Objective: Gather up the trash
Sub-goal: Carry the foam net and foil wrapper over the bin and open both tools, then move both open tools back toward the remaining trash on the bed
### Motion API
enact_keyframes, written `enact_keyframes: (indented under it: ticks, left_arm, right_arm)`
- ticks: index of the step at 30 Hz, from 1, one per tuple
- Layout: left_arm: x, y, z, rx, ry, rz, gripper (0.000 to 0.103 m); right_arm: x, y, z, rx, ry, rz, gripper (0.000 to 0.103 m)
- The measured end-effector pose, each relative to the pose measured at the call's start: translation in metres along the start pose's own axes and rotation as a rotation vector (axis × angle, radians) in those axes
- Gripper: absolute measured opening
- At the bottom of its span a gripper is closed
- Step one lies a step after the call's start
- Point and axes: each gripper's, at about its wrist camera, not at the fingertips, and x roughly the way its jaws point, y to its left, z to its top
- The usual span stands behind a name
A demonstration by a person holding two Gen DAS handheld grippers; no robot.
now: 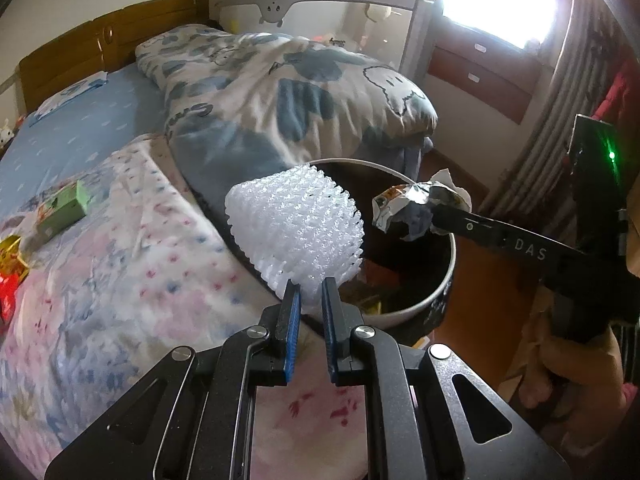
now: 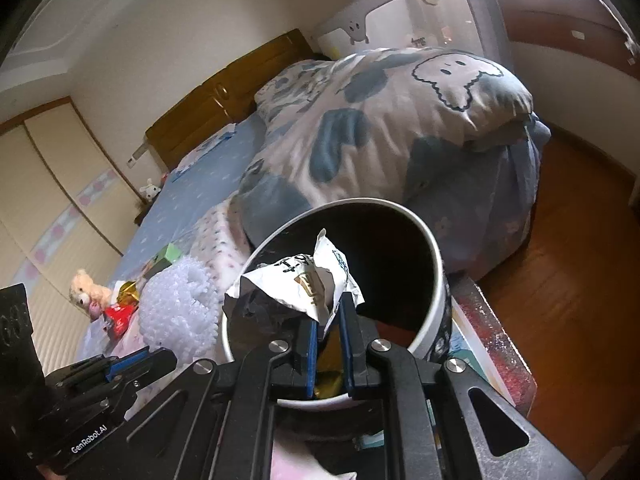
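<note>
1. The left hand-held gripper [image 1: 311,294] is clamped on the lower end of a white foam-mesh sleeve [image 1: 298,229], whose long axis points up and away over the bed edge.
2. The right hand-held gripper [image 2: 329,312] pinches a crumpled silver-and-white wrapper [image 2: 298,286] above the round white-rimmed trash bin [image 2: 436,276].

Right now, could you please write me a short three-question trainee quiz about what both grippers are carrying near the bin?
1. True or false: the left gripper grips the white foam net.
2. What does the right gripper hold? A) crumpled wrapper B) green box
3. Over which container does the crumpled wrapper hang?

Key: 1 true. 2 A. 3 The white bin; the green box lies on the bed.
</note>
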Motion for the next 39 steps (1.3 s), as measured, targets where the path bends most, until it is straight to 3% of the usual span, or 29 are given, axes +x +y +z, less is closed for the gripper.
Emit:
enact_keyframes:
  ticks: [9, 11, 14, 16, 17, 18, 19, 21, 25, 31, 39]
  left_arm:
    - [0.011, -0.008, 0.01, 0.012, 0.009, 0.009, 0.012]
    - [0.013, -0.008, 0.011, 0.012, 0.01, 0.011, 0.016]
    - [0.014, -0.006, 0.011, 0.005, 0.013, 0.011, 0.033]
    - [0.013, -0.005, 0.01, -0.006, 0.007, 0.013, 0.051]
    - [0.012, -0.004, 0.01, -0.008, 0.004, 0.014, 0.051]
    - [0.011, -0.003, 0.008, -0.01, 0.003, 0.015, 0.051]
    - [0.01, -0.002, 0.007, -0.013, 0.003, 0.016, 0.051]
    - [0.008, 0.001, 0.003, -0.021, 0.001, 0.016, 0.051]
    - [0.003, 0.013, -0.011, -0.057, 0.005, 0.022, 0.054]
    - [-0.012, 0.04, -0.036, -0.134, 0.011, 0.052, 0.055]
    - [-0.041, 0.086, -0.062, -0.244, -0.025, 0.126, 0.059]
  right_arm:
    - [0.009, -0.009, 0.013, 0.001, 0.021, -0.027, 0.014]
    - [0.012, -0.01, 0.014, 0.003, 0.028, -0.033, 0.014]
    - [0.013, -0.012, 0.015, 0.007, 0.033, -0.046, 0.016]
    - [0.014, -0.013, 0.015, 0.013, 0.036, -0.047, 0.026]
    - [0.013, -0.014, 0.016, 0.016, 0.034, -0.053, 0.033]
    - [0.013, -0.014, 0.015, 0.019, 0.031, -0.054, 0.049]
    - [0.012, -0.014, 0.015, 0.021, 0.027, -0.054, 0.055]
    - [0.009, -0.014, 0.014, 0.027, 0.02, -0.053, 0.055]
    - [0.005, -0.011, 0.012, 0.041, 0.003, -0.041, 0.07]
    - [0.0, 0.008, 0.006, 0.03, -0.016, -0.015, 0.08]
    - [0.001, 0.049, -0.01, 0.004, -0.022, 0.062, 0.084]
